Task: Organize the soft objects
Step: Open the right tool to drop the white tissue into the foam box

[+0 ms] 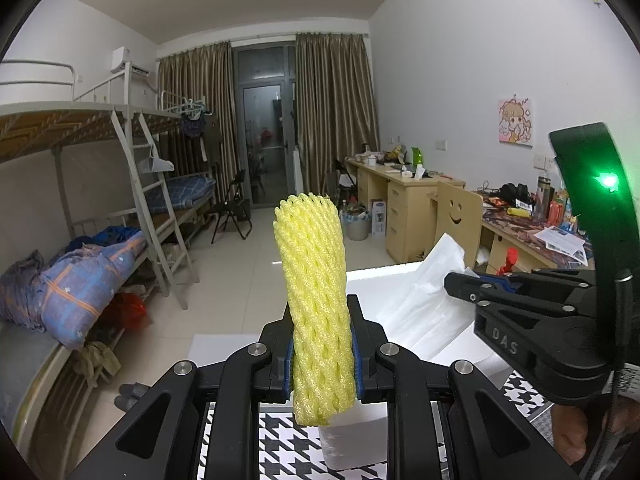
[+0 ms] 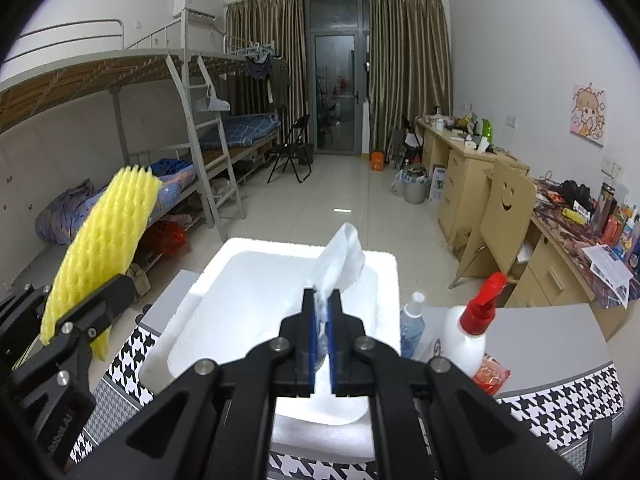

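Plainly, the left gripper (image 1: pixel 322 354) is pinching a yellow foam fruit net (image 1: pixel 314 300), a tube of diamond-mesh webbing standing nearly upright between its blue pads. The tube's lower end is hanging just past the fingers, covering part of the white foam box (image 1: pixel 352 440) behind it. The right gripper (image 2: pixel 321 320) is squeezing its jaws almost together on a thin white foam sheet (image 2: pixel 340 260), a soft translucent fold rising and leaning to the right above the box's hollow. Where the sheet is entering the pads, its edge is blurring into the glare from the box, so its full outline is hard to make out. The box itself, thick-walled and round-cornered, is sitting at the far edge of the tabletop, which is wearing a black-and-white houndstooth cloth (image 2: pixel 560 420). Off the box's right side, a white spray bottle with a red trigger (image 2: pixel 470 330) is standing beside a smaller clear bottle (image 2: pixel 412 326), with a crinkled red packet (image 2: pixel 491 376) partly hidden behind the gripper's linkage.
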A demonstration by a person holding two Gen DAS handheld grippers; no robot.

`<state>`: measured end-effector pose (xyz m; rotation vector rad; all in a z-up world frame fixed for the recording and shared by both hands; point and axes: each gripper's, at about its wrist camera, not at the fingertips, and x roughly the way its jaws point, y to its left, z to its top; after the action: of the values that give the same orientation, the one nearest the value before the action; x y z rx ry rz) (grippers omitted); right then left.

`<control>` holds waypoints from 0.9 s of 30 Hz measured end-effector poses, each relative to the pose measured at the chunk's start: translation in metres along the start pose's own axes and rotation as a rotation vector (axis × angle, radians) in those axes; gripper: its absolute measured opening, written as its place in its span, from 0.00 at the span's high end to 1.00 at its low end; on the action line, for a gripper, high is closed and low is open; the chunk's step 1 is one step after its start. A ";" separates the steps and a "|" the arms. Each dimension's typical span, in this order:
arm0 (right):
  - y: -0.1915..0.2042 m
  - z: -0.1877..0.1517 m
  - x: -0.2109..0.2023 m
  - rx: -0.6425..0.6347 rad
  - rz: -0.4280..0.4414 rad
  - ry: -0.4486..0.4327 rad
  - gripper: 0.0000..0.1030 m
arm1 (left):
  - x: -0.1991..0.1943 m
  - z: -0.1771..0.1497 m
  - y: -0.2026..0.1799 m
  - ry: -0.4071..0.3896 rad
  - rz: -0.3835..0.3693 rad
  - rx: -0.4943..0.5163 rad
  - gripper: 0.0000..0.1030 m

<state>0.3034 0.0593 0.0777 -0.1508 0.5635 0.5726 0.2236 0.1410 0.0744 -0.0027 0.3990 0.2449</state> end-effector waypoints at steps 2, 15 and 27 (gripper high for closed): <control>0.001 0.000 0.003 0.000 0.003 0.009 0.93 | 0.001 0.000 0.001 0.002 -0.002 -0.001 0.78; -0.005 0.001 0.011 0.036 0.026 0.067 0.30 | 0.006 0.000 0.004 0.019 -0.005 0.000 0.78; -0.024 0.006 -0.018 0.084 -0.013 0.003 0.18 | 0.012 0.004 0.000 0.027 -0.017 0.017 0.78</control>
<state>0.3070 0.0324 0.0926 -0.0755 0.5880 0.5348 0.2354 0.1439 0.0736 0.0073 0.4281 0.2244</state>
